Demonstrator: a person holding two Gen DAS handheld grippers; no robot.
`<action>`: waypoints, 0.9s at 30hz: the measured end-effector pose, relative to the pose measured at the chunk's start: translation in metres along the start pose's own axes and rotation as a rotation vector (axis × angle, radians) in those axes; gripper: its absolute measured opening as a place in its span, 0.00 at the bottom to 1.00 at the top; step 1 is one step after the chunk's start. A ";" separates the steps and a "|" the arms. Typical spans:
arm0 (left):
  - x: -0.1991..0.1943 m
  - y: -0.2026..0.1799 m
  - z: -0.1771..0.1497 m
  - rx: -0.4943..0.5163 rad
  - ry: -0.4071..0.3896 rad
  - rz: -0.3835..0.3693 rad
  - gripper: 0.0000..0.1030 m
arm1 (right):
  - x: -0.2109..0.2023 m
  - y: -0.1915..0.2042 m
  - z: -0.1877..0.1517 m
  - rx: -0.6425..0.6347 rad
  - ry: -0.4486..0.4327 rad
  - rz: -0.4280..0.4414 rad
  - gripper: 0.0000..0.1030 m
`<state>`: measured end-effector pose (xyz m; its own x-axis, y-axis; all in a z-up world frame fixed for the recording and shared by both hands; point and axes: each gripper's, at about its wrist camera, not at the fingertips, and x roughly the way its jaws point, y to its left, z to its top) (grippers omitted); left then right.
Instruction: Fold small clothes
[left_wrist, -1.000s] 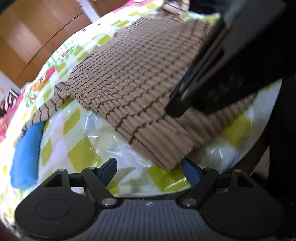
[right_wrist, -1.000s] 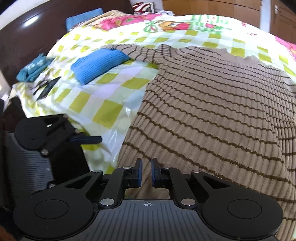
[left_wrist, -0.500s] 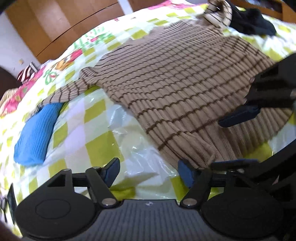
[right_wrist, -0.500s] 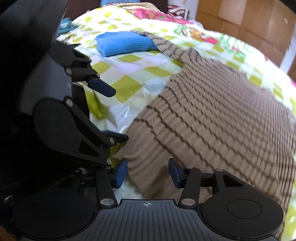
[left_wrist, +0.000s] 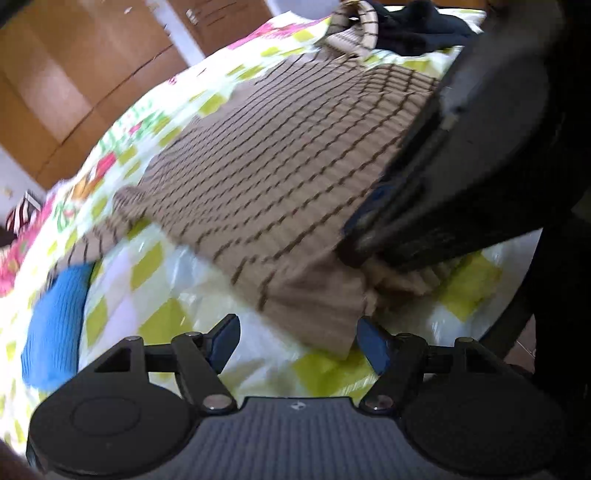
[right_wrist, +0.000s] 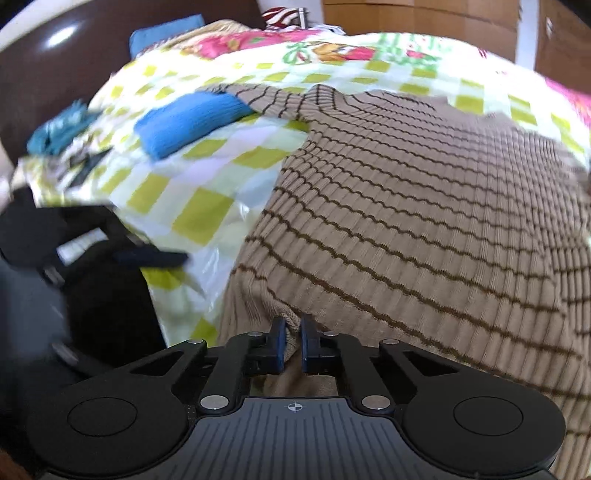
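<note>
Hem of the striped sweater (right_wrist: 406, 206), untouched before, is now pinched by the right hand-held gripper (right_wrist: 292, 345); left hand-held gripper (left_wrist: 297, 341) spread, opening.

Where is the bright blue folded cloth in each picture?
Left wrist view: the blue folded cloth lies at the far left edge, on the checked bed cover, below the sweater's striped sleeve.
Right wrist view: the blue folded cloth sits upper left, its right end touching that sleeve.
Shared landmark: the tan striped sweater.
</note>
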<state>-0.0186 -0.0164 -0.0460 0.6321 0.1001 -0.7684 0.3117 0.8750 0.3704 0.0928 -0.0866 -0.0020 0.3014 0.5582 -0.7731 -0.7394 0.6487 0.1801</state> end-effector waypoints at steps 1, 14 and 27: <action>0.006 -0.006 0.004 0.021 0.009 0.011 0.81 | -0.002 -0.001 0.001 0.016 -0.006 0.016 0.06; 0.006 0.058 -0.009 -0.322 0.111 -0.001 0.65 | -0.005 0.006 -0.012 -0.037 0.004 0.036 0.05; 0.007 0.077 -0.013 -0.513 0.046 0.053 0.42 | 0.015 0.045 -0.021 -0.226 0.062 -0.155 0.31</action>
<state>0.0003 0.0579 -0.0298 0.6022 0.1610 -0.7819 -0.1152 0.9867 0.1144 0.0511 -0.0598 -0.0186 0.3889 0.4239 -0.8180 -0.8049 0.5883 -0.0778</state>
